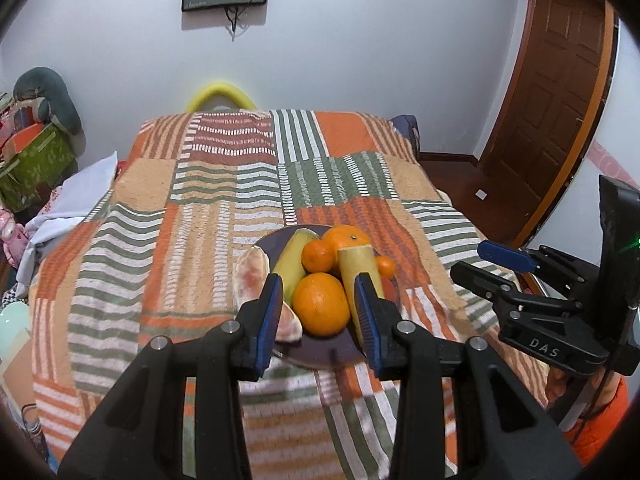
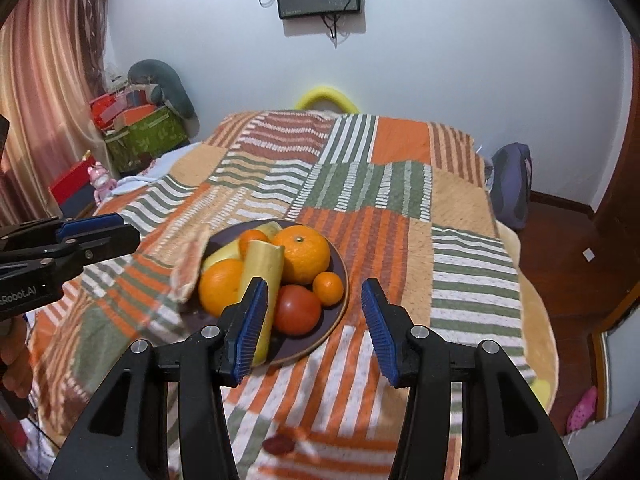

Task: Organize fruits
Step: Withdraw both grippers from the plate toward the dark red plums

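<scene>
Dark plate of fruit on a striped patchwork bedspread, taken as landmark for all positions. Heaped on plate: near orange, larger orange at the far side, small mandarin and red tomato toward the right rim, cut pale-yellow stalk laid across the heap, a second yellow-green piece behind. Pink-fleshed peeled citrus piece leaning over the left rim, partly off the plate; a smaller pink wedge at the near-left edge. Small dark-red item on the bedspread, short of the plate's near rim; identity unclear.

Left gripper held short of the plate, jaws spread wide and empty, framing the near orange without contact; likely lined up so for a first pick from the heap's exposed front. Right gripper likewise spread wide and empty, hovering over the near-right rim, tomato between its pads in line of sight only. Both tools apart from each other, on either side of the plate, probably to avoid crowding. Sorting apparently not yet begun; heaped fruit liable to roll when one piece is lifted.
</scene>
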`<state>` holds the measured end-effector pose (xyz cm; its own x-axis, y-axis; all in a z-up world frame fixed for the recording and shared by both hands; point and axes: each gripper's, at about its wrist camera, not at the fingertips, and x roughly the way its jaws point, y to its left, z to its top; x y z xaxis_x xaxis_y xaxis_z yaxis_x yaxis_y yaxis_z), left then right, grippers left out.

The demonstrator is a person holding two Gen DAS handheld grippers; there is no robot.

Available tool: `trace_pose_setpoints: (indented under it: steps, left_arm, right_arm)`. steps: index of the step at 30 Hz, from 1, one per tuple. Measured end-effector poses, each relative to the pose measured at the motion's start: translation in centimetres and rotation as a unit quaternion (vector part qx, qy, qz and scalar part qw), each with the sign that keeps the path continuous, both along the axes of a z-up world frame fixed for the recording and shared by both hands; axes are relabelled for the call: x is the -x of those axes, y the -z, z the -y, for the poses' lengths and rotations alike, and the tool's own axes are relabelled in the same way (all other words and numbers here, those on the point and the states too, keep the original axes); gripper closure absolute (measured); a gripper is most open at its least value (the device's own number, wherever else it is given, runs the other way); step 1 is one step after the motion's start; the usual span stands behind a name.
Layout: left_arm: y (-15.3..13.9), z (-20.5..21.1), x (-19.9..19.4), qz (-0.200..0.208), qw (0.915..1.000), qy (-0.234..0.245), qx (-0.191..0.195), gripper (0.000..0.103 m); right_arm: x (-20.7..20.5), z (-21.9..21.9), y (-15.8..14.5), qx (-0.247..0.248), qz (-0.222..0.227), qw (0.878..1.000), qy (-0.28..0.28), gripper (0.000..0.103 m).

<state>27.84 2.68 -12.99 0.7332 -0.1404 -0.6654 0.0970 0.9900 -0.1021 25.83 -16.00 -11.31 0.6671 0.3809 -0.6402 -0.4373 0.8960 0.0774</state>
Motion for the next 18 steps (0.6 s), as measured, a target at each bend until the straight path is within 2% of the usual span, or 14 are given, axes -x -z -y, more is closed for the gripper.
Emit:
trace_pose_setpoints:
  steps: [9,12,18]
  left_arm:
    - [-1.8,0.7,6.3,0.014,0.9999,0.0,0.004,0.059]
    - [-1.4,0.9,8.1,0.012,0.9999,-0.001,0.002,0.059]
    - [1.0,1.8,10.3,-0.022,0.9997,0.012,0.001,0.059]
  right_arm:
    - [5.8,0.6,-2.0,-0.007,0.021,1.0,-0.007,0.058]
    - [7.1,0.6,-2.2,-0.008,0.023,1.0,-0.009,0.058]
    - [9.5,0.2,-1.7,0.01,0.026,1.0,-0.009,0.058]
